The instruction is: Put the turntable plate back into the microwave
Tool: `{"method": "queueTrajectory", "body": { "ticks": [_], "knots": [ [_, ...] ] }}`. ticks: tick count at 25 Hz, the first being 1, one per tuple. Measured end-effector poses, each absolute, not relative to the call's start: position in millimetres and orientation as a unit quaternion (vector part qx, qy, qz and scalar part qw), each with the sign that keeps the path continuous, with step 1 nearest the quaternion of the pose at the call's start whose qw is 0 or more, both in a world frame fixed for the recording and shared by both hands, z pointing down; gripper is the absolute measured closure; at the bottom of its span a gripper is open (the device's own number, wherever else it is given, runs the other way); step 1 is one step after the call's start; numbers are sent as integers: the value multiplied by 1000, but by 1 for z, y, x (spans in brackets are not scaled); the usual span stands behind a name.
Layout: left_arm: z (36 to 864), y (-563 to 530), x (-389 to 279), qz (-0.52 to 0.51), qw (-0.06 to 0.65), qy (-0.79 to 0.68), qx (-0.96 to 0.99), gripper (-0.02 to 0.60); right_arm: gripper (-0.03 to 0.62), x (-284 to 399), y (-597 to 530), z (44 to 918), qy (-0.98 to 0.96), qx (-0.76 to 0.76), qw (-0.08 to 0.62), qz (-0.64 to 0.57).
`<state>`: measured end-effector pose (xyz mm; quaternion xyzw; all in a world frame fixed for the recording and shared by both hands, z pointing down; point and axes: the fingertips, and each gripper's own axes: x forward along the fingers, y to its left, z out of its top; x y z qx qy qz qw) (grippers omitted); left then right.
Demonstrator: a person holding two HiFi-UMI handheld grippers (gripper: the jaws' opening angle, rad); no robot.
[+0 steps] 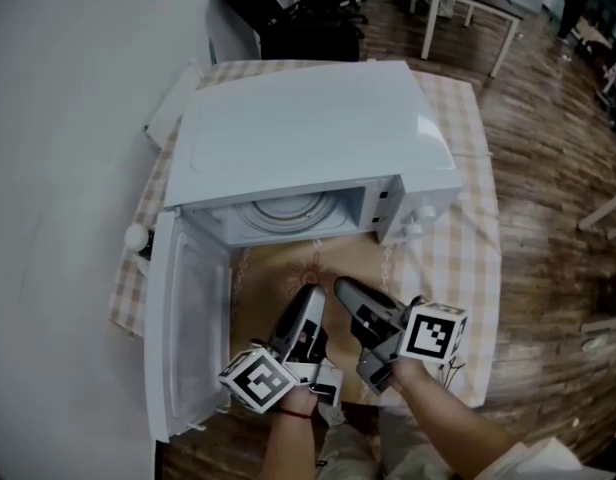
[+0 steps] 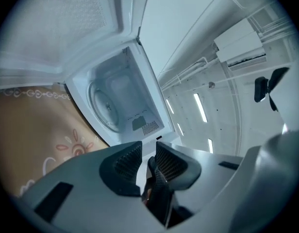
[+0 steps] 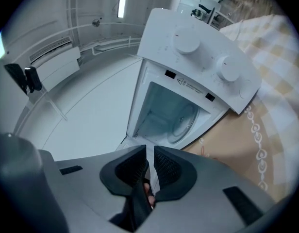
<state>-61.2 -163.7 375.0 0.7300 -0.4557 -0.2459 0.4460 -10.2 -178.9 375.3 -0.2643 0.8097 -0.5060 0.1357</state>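
Both claws hang empty before the open microwave, the plate already inside.

Nearest, the left claw [image 1: 315, 290] and right claw [image 1: 343, 283] sit side by side over the brown mat [image 1: 278, 278], each with pads slightly parted and nothing between them. The door [image 1: 183, 328] swings out along the left, leaving the mat strip and the cavity mouth free. Beyond, the turntable plate [image 1: 288, 210] lies flat on the cavity floor of the microwave [image 1: 318, 128], which stands on the checked surface [image 1: 468, 248].

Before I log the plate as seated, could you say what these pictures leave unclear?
Turntable plate: head view, partly under the microwave top; gripper views too small to judge seating.
Knob markings: right gripper view, too small.
Table, near edge: head view, behind left tool and right tool.
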Motion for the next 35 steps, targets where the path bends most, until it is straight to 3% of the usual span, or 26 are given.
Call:
{"method": "queueTrajectory", "body": {
  "ticks": [11, 35],
  "knots": [
    [343, -121, -31, -193, 333, -459, 801, 520, 525, 4, -127, 350, 911, -255, 59, -319],
    [230, -25, -6, -115, 185, -433, 875, 552, 525, 28, -30, 236, 959, -256, 23, -118]
  ]
}}
